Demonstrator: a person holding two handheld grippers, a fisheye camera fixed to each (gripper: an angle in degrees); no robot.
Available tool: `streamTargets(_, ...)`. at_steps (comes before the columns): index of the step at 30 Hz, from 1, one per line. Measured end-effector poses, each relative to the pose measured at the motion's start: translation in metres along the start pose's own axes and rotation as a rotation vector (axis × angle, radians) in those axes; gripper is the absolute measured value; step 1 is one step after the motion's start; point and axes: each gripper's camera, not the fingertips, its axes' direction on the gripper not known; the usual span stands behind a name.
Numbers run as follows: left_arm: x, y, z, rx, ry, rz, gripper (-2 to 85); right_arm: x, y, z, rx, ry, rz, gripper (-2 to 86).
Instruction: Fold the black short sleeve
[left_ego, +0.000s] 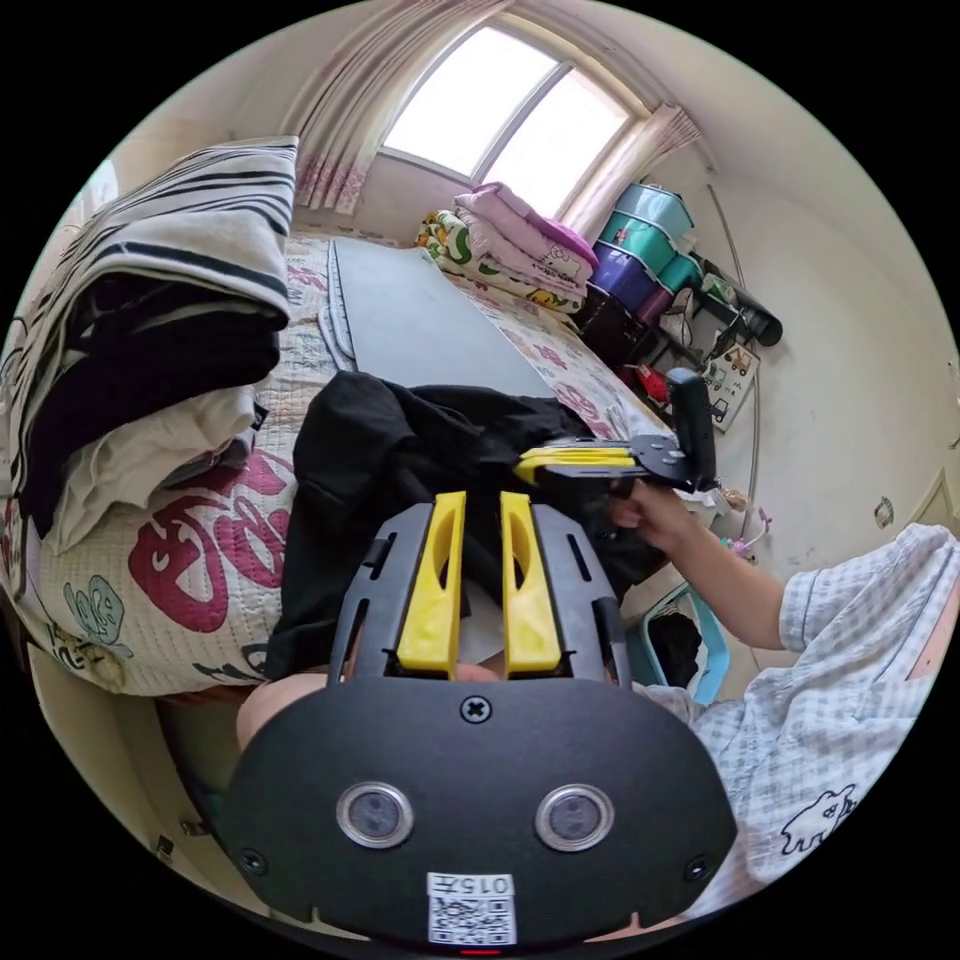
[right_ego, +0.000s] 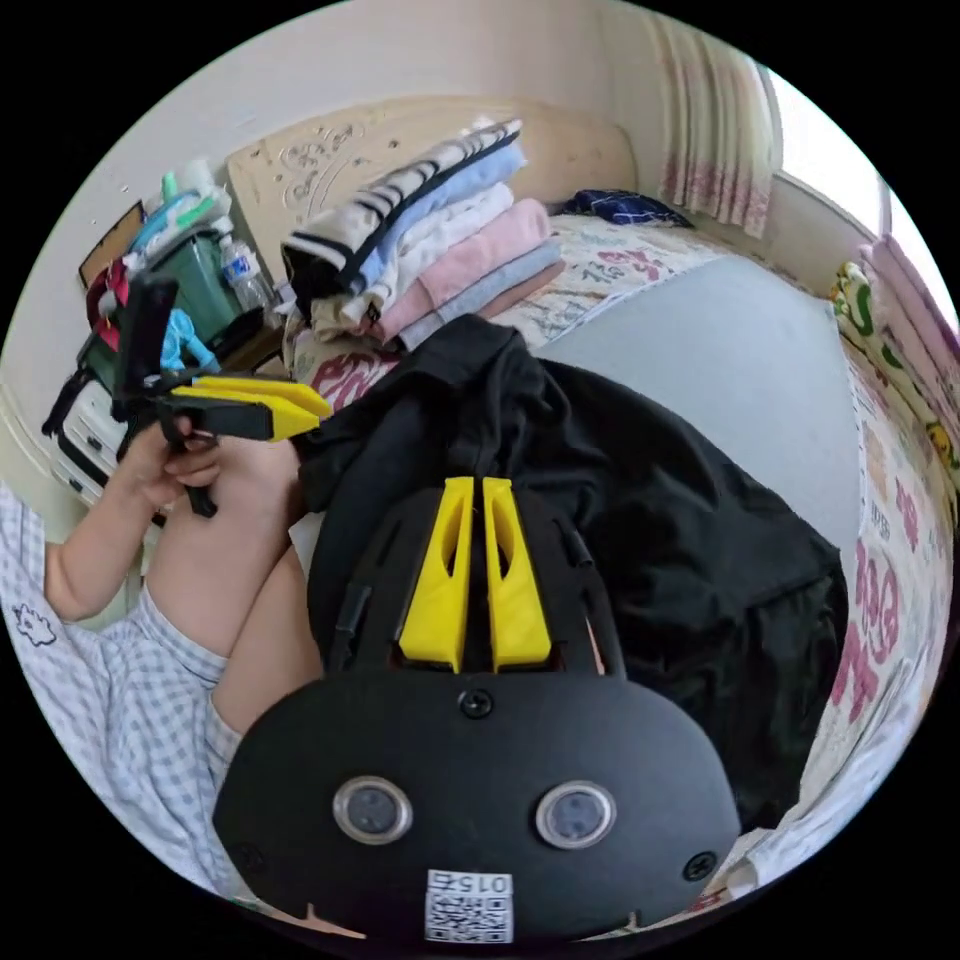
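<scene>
The black short-sleeve shirt (left_ego: 380, 450) lies crumpled at the near end of a grey mat (left_ego: 420, 320) on the bed. In the left gripper view my left gripper (left_ego: 483, 497) hovers over the shirt's near edge, its yellow jaws a narrow gap apart with nothing clamped. My right gripper (left_ego: 522, 463) reaches in from the right, jaws together at a raised bunch of the black cloth. In the right gripper view the right gripper (right_ego: 478, 482) sits shut over the black shirt (right_ego: 680, 560). The left gripper (right_ego: 318, 405) is held at the left, above a knee, just off the shirt's edge.
A tall stack of folded clothes (left_ego: 150, 330) stands on the patterned quilt (left_ego: 200, 560) beside the shirt, and appears again (right_ego: 430, 240) by the headboard. Folded blankets (left_ego: 520, 240) and stacked storage boxes (left_ego: 640, 240) sit under the window. A teal bin (left_ego: 690, 640) stands beside the bed. The grey mat (right_ego: 740, 340) stretches beyond the shirt.
</scene>
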Motion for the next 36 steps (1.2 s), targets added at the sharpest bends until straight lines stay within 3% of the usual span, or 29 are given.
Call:
streamTargets(7, 0.013, -0.017, 0.028, -0.103, -0.023, 0.076, 7.3, 0.076, 0.037, -0.09, 0.305, -0.365, 0.2, 0.0)
streamTargets(12, 0.044, -0.027, 0.047, -0.151, -0.176, 0.242, 9.0, 0.086, 0.053, -0.111, 0.326, -0.269, 0.224, 0.4)
streamTargets(16, 0.049, -0.028, 0.058, -0.199, -0.141, 0.282, 9.5, 0.094, 0.059, -0.109, 0.321, -0.294, 0.237, 0.4)
streamTargets(20, 0.063, -0.035, 0.061, -0.19, -0.265, 0.371, 9.6, 0.103, 0.066, -0.109, 0.323, -0.302, 0.263, 0.4)
streamTargets(24, 0.072, -0.041, 0.083, -0.246, -0.253, 0.473, 9.6, 0.109, 0.07, -0.111, 0.323, -0.322, 0.284, 0.4)
streamTargets(32, 0.045, -0.036, 0.129, -0.429, -0.227, 0.481, 9.0, 0.11, 0.077, -0.114, 0.278, -0.311, 0.302, 0.5)
streamTargets(36, 0.03, -0.022, 0.123, -0.42, -0.221, 0.452, 6.7, 0.102, 0.081, -0.116, 0.229, -0.268, 0.301, 0.4)
